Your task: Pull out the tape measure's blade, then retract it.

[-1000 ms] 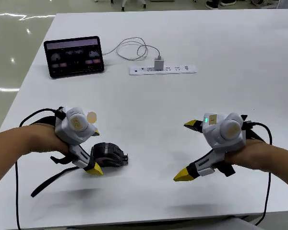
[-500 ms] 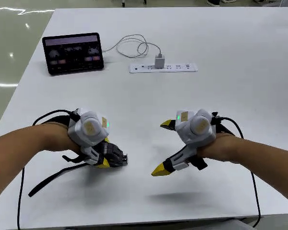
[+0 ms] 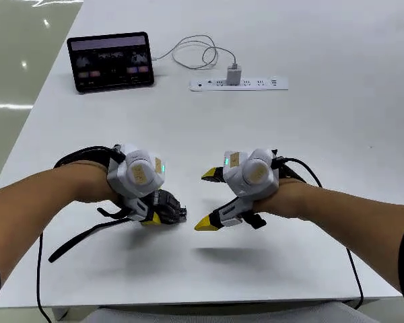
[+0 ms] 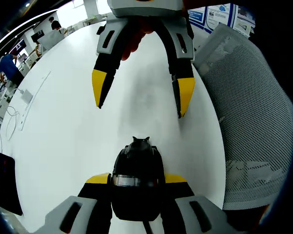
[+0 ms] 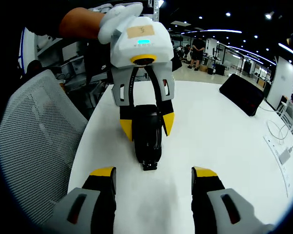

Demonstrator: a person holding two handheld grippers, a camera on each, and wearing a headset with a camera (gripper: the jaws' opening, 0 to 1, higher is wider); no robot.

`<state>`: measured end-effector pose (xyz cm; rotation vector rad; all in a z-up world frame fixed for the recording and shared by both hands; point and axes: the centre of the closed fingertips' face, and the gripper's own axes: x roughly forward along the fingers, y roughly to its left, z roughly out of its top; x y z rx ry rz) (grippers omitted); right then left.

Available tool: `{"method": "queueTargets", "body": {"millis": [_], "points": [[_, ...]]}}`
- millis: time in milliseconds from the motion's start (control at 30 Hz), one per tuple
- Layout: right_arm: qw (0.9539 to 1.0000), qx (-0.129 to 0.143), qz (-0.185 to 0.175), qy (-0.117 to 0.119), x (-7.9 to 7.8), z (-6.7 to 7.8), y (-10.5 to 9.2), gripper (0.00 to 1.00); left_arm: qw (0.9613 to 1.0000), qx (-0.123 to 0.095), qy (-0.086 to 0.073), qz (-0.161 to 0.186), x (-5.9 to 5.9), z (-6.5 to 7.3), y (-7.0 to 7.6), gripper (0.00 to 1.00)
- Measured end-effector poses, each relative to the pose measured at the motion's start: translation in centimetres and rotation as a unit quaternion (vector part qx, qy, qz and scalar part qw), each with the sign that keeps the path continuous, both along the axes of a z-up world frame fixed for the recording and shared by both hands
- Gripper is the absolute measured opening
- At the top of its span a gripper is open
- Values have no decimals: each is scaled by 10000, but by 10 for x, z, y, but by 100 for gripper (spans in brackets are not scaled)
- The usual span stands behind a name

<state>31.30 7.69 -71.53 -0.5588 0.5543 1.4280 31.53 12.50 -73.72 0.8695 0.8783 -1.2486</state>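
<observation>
Head view: the left tool (image 3: pixel 152 214) covers most of the tape measure (image 3: pixel 171 206), leaving only its dark front edge exposed, and the screen of the tablet (image 3: pixel 111 60) is too small to read. Left gripper view: the rear of the case runs off the bottom edge between the tool's jaws. Right gripper view: the mark on the left tool's paper label (image 5: pixel 138 31) is too blurred to read.

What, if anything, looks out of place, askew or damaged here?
Nothing stands out. The tape measure sits whole in the left tongs, blade not pulled out; the right tongs face it, open. The tablet and power strip sit tidy at the table's far side, the cable loosely looped.
</observation>
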Motion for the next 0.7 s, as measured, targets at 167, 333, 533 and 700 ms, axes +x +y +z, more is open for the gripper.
{"method": "queueTargets", "body": {"millis": [167,333,533,700], "points": [[9997,-97,177,-99,1,-11,14,44,10000,-32,34,19,1,0,0,34],[9986,-382,326,-160,-1,-29,19,28,9999,-82,129,38,1,0,-1,34],[9984,-400,389,-33,-6,-36,22,21,9998,-129,140,61,1,0,-1,35],[9981,-466,381,-150,-4,-41,25,12,9997,-153,166,65,1,0,-1,35]]}}
